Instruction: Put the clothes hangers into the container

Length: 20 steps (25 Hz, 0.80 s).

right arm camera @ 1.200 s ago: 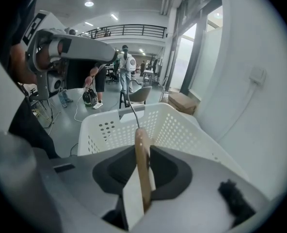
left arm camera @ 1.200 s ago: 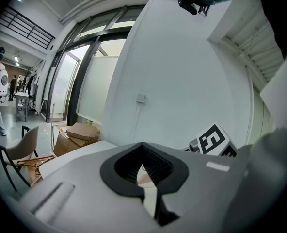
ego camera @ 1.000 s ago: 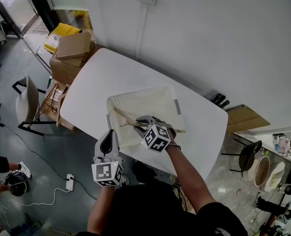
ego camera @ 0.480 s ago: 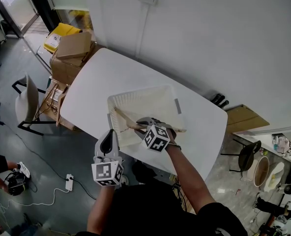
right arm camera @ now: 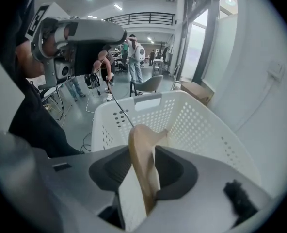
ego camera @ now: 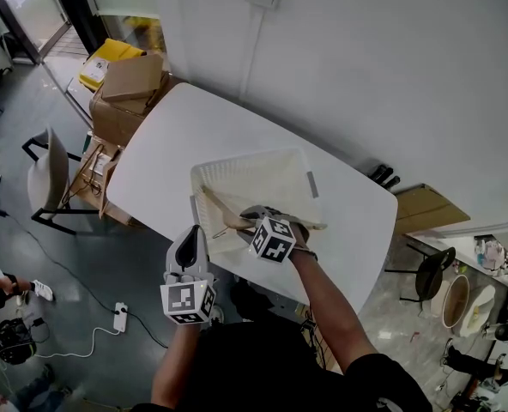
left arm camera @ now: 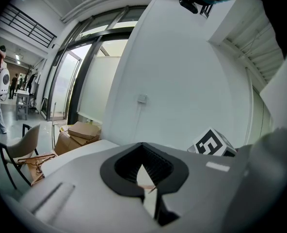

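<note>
A white perforated basket (ego camera: 237, 163) stands on the white table (ego camera: 177, 136). A wooden hanger (ego camera: 213, 202) lies slanted inside it, its metal hook (right arm camera: 119, 106) pointing at the basket's far wall (right arm camera: 192, 115). My right gripper (ego camera: 247, 219) reaches down into the basket over its near rim. Its jaws have just been opening, and the hanger's wooden arm (right arm camera: 143, 149) stands between them with a gap showing on its left side. My left gripper (ego camera: 189, 240) hovers off the table's near edge, shut and empty (left arm camera: 144, 171).
Cardboard boxes (ego camera: 130, 80) are stacked beyond the table's left end. A chair (ego camera: 48, 178) and more wooden hangers (ego camera: 87, 178) sit on the floor at the left. A power strip (ego camera: 121, 316) lies on the floor. People stand in the room behind.
My right gripper has dipped a little deeper into the basket with the hanger, and its jaws stand wider. The left gripper has not moved.
</note>
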Each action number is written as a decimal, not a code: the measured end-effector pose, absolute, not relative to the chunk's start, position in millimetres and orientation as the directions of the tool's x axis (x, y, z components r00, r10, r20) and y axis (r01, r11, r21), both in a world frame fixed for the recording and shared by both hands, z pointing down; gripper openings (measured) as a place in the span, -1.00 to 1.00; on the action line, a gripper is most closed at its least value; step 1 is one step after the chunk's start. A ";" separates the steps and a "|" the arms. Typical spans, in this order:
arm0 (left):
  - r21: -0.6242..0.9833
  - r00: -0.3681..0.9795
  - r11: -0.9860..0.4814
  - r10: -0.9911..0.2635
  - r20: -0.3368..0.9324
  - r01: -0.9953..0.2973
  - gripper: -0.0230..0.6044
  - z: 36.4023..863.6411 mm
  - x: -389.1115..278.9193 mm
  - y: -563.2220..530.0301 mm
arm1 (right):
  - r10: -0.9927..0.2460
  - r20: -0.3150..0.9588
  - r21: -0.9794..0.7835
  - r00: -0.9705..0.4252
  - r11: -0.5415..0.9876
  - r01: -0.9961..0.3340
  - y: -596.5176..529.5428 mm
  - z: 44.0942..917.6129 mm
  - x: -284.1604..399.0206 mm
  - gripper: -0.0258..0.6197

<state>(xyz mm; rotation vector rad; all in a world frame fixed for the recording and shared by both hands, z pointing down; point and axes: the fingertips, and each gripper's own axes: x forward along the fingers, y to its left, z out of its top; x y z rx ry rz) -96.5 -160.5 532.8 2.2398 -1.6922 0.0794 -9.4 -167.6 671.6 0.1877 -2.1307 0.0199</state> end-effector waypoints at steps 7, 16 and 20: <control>0.237 0.292 -0.235 -0.925 0.244 -0.943 -0.91 535.6 -100.4 -156.5 | -0.084 0.862 0.032 -0.500 0.993 -0.112 -159.4 679.0 -9.7 -0.38; 0.240 0.293 -0.236 -0.926 0.239 -0.942 -0.91 533.0 -102.2 -152.1 | -0.057 0.866 0.000 -0.497 0.994 -0.113 -156.7 677.9 -9.2 -0.35; 0.239 0.288 -0.231 -0.927 0.239 -0.943 -0.91 533.0 -103.9 -150.3 | -0.045 0.866 -0.013 -0.498 0.994 -0.113 -156.2 677.5 -9.7 -0.35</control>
